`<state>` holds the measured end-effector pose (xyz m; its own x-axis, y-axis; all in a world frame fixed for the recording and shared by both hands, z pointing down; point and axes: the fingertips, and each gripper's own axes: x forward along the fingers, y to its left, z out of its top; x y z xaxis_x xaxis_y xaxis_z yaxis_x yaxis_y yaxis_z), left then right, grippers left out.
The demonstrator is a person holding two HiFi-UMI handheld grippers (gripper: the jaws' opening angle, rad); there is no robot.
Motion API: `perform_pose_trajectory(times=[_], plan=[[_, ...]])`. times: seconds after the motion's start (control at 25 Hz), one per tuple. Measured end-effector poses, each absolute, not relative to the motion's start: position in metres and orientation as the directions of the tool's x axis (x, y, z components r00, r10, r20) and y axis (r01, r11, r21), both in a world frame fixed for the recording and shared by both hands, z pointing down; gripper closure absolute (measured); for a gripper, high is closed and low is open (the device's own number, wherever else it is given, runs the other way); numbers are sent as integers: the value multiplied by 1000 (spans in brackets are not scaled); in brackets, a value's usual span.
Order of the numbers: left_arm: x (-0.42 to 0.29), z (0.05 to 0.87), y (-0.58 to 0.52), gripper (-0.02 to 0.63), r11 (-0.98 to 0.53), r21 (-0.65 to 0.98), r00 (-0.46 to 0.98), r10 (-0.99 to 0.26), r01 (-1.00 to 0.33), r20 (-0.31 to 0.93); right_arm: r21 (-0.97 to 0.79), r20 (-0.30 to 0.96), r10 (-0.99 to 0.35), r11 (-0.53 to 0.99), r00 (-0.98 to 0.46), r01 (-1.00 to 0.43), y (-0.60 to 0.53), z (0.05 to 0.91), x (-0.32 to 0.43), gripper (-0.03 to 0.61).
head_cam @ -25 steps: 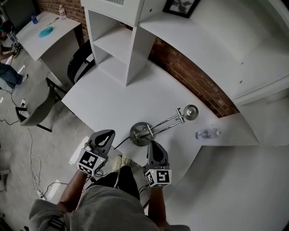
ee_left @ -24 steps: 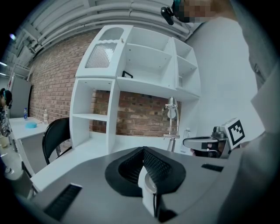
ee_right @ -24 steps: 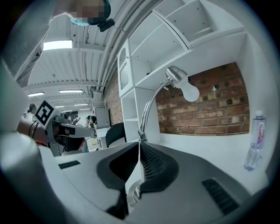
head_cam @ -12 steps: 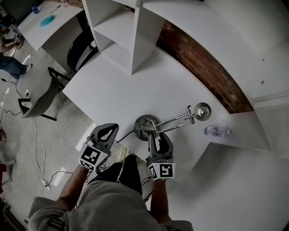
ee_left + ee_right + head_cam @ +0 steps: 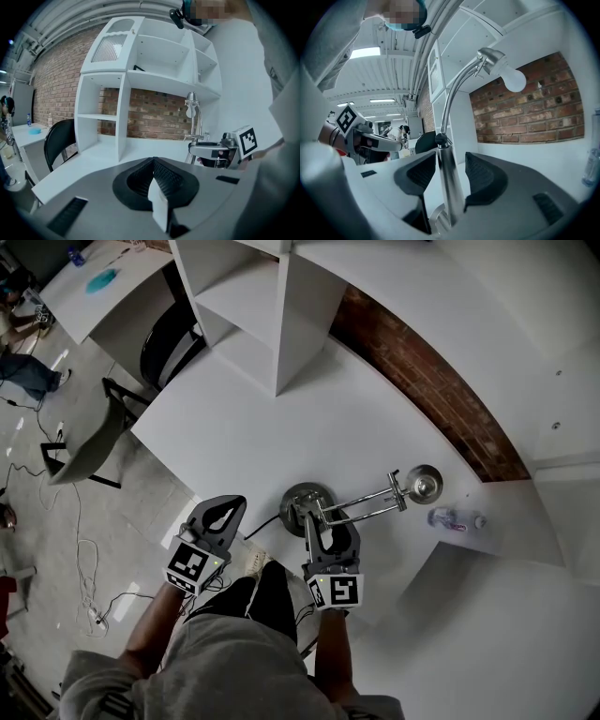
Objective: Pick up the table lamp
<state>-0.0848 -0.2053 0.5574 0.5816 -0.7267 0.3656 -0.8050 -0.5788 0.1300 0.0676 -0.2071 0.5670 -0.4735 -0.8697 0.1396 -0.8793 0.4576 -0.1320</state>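
Beyond the left hand-held gripper a white shelf unit stands against a brick wall, with a black chair to its left.

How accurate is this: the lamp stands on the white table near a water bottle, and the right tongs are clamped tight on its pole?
Not clamped: the right gripper view shows the right tongs open, having just been opening, the lamp pole standing loose between them. The white table and water bottle are as stated.

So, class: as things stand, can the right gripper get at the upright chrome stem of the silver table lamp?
Probably yes. The right gripper straddles the upright chrome stem: its jaws have just been opening and stand apart on either side, with nothing else between them.
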Motion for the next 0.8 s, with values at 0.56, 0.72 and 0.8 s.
perform_pose_trajectory(times=[0.56, 0.72, 0.8], plan=[[-89, 561, -227, 611, -550, 132, 555, -742, -825, 377, -136, 123, -836, 520, -535, -843, -232, 567, 51, 382], [-90, 563, -229, 611, -542, 133, 547, -745, -830, 381, -139, 120, -827, 533, -548, -835, -238, 568, 47, 382], [-93, 564, -229, 611, -535, 132, 540, -747, -834, 387, -141, 119, -823, 540, -556, -830, -241, 569, 45, 382]])
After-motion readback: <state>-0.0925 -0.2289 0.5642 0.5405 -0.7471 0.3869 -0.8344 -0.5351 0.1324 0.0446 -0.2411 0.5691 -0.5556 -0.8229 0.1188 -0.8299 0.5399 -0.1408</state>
